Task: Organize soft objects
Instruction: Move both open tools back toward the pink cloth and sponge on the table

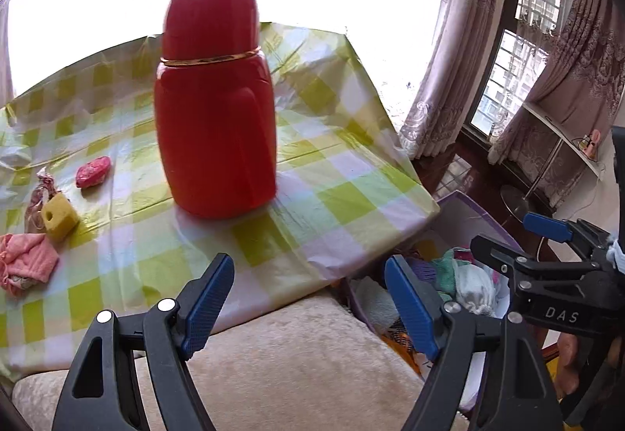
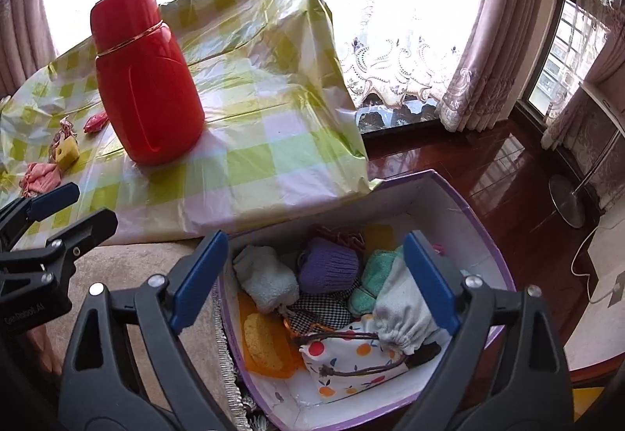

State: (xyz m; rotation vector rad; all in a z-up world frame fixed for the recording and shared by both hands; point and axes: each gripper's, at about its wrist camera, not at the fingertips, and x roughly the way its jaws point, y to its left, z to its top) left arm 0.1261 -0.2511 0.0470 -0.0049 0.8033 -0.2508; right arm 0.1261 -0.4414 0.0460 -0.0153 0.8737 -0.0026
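Soft objects split between views: right wrist view shows box [image 2: 449, 196] lower centre, packed with purple knit piece [image 2: 328, 269], white sock [image 2: 267, 280], grey pouch [image 2: 406, 317]; left wrist view cuts box [image 1: 474, 214] off behind right claw [image 1: 511, 241]. Pink cloth [image 1: 25, 267], yellow sponge [image 1: 58, 218] sit far left on table [image 1: 332, 196], near red flask [image 1: 215, 110]. Left claw [image 1: 308, 306] apart, empty. Right claw [image 2: 316, 284] apart above box. Pouch by sponge hard to make out.
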